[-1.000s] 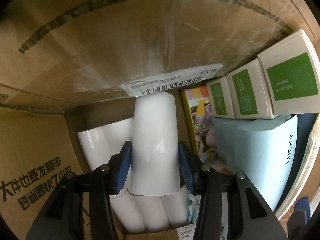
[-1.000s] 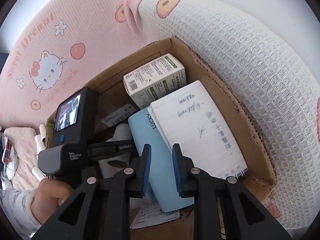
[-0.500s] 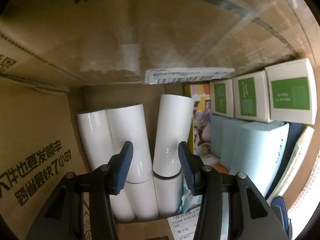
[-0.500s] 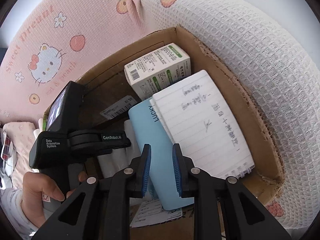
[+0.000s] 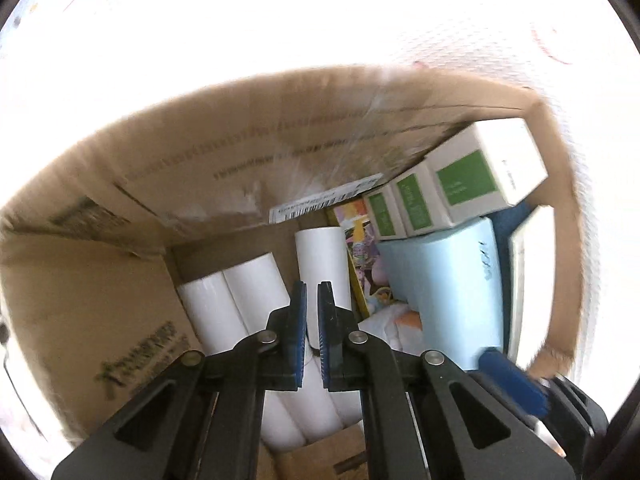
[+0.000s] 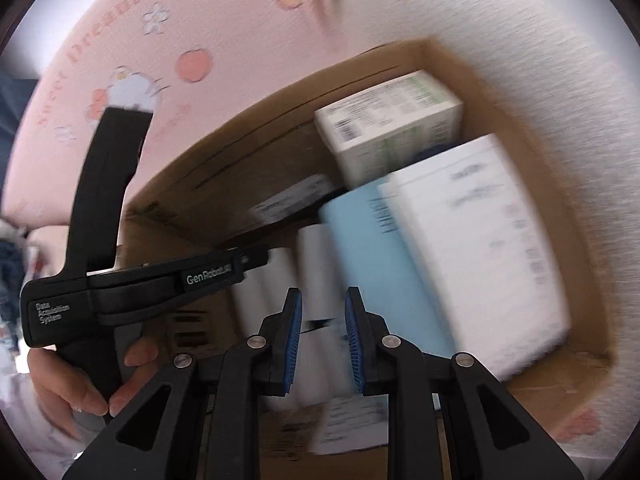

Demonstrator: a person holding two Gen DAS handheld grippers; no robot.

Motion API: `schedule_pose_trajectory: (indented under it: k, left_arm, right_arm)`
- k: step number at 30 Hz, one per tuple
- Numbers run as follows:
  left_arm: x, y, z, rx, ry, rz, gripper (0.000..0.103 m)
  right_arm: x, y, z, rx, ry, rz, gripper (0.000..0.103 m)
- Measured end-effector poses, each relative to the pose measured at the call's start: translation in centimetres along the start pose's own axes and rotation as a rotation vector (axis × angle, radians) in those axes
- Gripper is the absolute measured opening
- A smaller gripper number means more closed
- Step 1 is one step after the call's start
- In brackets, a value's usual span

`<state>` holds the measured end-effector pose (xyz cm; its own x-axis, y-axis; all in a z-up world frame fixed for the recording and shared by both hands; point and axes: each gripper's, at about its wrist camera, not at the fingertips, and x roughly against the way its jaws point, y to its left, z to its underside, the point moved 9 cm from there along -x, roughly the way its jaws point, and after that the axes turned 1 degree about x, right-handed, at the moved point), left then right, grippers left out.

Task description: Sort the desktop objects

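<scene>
Pink printed bedding [image 6: 240, 20] surrounds brown cardboard box [image 5: 120, 208]. White cylindrical paper rolls [image 5: 320, 264] lie lower centre: light, crushable, smooth; grip mid-barrel. Left gripper [image 5: 312, 336] fingers nearly closed, empty. Right gripper [image 6: 322, 336] fingers narrowly parted, empty.

This is a home, a bedroom or living room by the look of it. A cardboard box [image 6: 400, 60] sits on soft furnishing: a pink cover [image 6: 224, 12] printed with cartoon cats, flowers and script lettering, and beside it a white waffle-weave fabric [image 6: 560, 100]. The box holds household odds: white rolls [image 5: 248, 292], small cartons [image 5: 480, 176], a notebook [image 6: 480, 240].
</scene>
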<state>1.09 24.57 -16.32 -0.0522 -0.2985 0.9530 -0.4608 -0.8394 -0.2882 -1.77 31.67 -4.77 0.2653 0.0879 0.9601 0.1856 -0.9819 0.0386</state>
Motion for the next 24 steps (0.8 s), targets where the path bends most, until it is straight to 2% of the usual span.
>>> schedule_pose_trajectory:
  k: [3, 7, 9, 10, 11, 13, 14, 16, 17, 19, 22, 24]
  left_arm:
    - [1.3, -1.4, 0.5, -0.075, -0.043, -0.001, 0.005]
    - [2.9, -2.3, 0.4, -0.178, -0.1, 0.033, 0.004]
    - [3.7, -2.9, 0.5, -0.222, -0.127, 0.053, 0.004]
    - [4.0, -3.6, 0.7, -0.245, -0.151, 0.046, 0.004]
    - [4.9, -1.8, 0.6, -0.275, -0.181, 0.037, 0.004]
    - [5.5, 2.9, 0.3, -0.334, -0.239, 0.023, 0.004]
    - [5.8, 3.9, 0.5, -0.356, -0.258, 0.029, 0.004]
    - [7.9, 4.2, -1.3, -0.378, -0.268, 0.064, 0.004]
    - [7.7, 4.1, -1.4, -0.383, -0.274, 0.068, 0.004]
    - [7.2, 3.6, -2.4, -0.401, -0.302, 0.034, 0.004]
    - [6.9, 2.8, -1.8, -0.419, -0.317, 0.026, 0.004]
    - [6.3, 2.6, -1.9, -0.411, -0.3, 0.055, 0.004]
  right_arm:
    - [-1.2, 1.4, 0.2, -0.009, 0.028, -0.079, 0.02]
    - [-2.7, 2.5, 0.6, 0.011, 0.05, -0.058, 0.021]
    - [-3.5, 3.2, 0.6, 0.017, 0.061, -0.066, 0.025]
    - [-3.9, 3.5, 0.6, 0.011, 0.065, -0.073, 0.03]
    - [-4.3, 3.7, 0.6, 0.008, 0.07, -0.077, 0.035]
    - [-4.9, 4.3, 0.6, 0.022, 0.07, -0.067, 0.036]
    - [-5.1, 4.4, 0.4, 0.028, 0.063, -0.052, 0.036]
    - [-5.4, 4.3, -0.1, 0.031, 0.04, -0.001, 0.035]
    - [-5.6, 4.2, -0.4, 0.032, 0.035, 0.025, 0.025]
    - [-6.3, 3.9, -0.7, 0.047, 0.052, 0.083, 0.014]
    - [-7.8, 3.6, -1.1, 0.089, 0.086, 0.199, 0.014]
    - [-9.3, 3.7, -1.1, 0.107, 0.129, 0.232, 0.014]
